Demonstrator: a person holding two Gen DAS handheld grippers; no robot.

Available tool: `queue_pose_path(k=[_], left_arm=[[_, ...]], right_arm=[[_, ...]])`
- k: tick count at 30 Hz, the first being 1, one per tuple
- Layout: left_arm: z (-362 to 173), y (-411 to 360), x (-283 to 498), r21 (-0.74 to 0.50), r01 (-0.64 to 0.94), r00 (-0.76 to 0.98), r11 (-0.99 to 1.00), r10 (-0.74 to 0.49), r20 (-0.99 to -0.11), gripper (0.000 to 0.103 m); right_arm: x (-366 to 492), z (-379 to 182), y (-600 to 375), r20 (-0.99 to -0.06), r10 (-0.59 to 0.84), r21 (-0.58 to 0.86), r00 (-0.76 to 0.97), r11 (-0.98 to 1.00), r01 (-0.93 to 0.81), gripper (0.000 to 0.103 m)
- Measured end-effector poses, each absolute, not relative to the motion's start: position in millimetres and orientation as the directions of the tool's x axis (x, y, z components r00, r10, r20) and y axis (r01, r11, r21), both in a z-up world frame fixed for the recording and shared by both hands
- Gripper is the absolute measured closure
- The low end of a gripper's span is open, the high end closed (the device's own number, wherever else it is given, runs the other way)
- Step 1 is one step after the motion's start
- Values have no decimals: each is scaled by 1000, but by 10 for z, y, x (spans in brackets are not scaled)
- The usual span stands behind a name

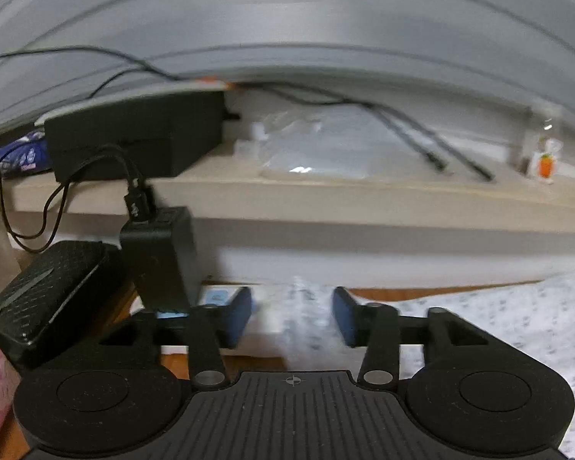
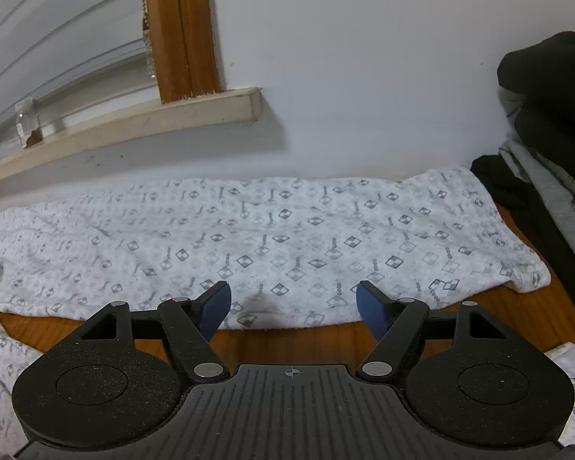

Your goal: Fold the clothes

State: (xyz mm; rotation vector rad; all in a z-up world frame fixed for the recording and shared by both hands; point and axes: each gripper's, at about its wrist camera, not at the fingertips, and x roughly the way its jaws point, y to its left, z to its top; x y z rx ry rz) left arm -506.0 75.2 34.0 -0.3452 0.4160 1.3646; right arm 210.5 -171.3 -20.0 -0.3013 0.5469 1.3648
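A white garment with a grey diamond print (image 2: 272, 237) lies spread flat along the wall on a wooden surface (image 2: 287, 345). My right gripper (image 2: 293, 306) is open and empty, its blue fingertips (image 2: 216, 304) just above the garment's near edge. In the left wrist view the same printed cloth (image 1: 498, 322) lies to the right, blurred. My left gripper (image 1: 292, 316) is open and empty, with a blurred strip of cloth (image 1: 303, 318) showing between its tips.
A windowsill (image 1: 326, 191) holds a black box (image 1: 134, 134), cables and plastic bags. A black charger (image 1: 161, 257) and a black case (image 1: 46, 299) stand at the left. A pile of dark and grey clothes (image 2: 548, 145) sits at the right.
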Motion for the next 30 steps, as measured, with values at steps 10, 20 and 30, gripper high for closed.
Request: queue_pose_path(k=[10, 20, 30], left_arm=[[336, 108, -3957, -46, -859, 454, 510, 717, -529, 22], [26, -15, -3521, -51, -771, 529, 634, 595, -605, 20], [2, 5, -3445, -10, -773, 504, 635, 605, -617, 10]], right_arm=[[2158, -152, -1743, -522, 839, 101, 153, 239, -966, 29], [2612, -157, -1556, -601, 743, -28, 293, 348, -937, 62], [2585, -73, -1946, -554, 775, -39, 305, 341, -939, 52]])
